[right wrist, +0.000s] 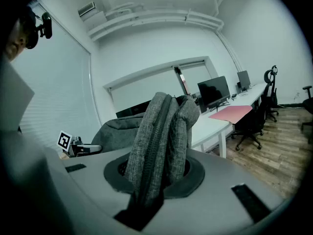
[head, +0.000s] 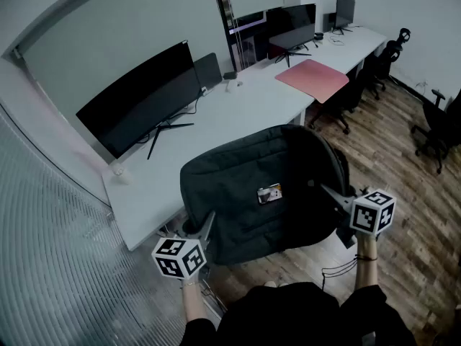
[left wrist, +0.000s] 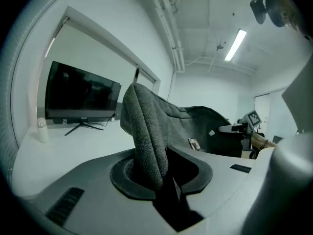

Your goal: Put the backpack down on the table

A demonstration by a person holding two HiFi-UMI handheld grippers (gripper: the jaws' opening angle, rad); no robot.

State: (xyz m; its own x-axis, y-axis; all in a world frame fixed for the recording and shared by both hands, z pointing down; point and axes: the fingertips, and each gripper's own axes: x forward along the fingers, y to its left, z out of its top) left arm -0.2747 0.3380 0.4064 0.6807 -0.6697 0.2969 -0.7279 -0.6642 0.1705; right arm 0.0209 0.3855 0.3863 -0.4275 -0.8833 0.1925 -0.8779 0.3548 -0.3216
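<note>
Backpack (head: 259, 186), one, clamped by two hand-held grippers (head: 209, 223) (head: 328, 192).

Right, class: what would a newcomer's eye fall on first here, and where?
The dark grey backpack dominates, held between the left gripper and right gripper, each clamped on its fabric, at the edge of the white table. Next, the wide black monitor and pink mat farther along it.

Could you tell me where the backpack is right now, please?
The backpack is centre in the head view, gripped at either end by the left claw and right claw, at the near edge of the white desk.
</note>
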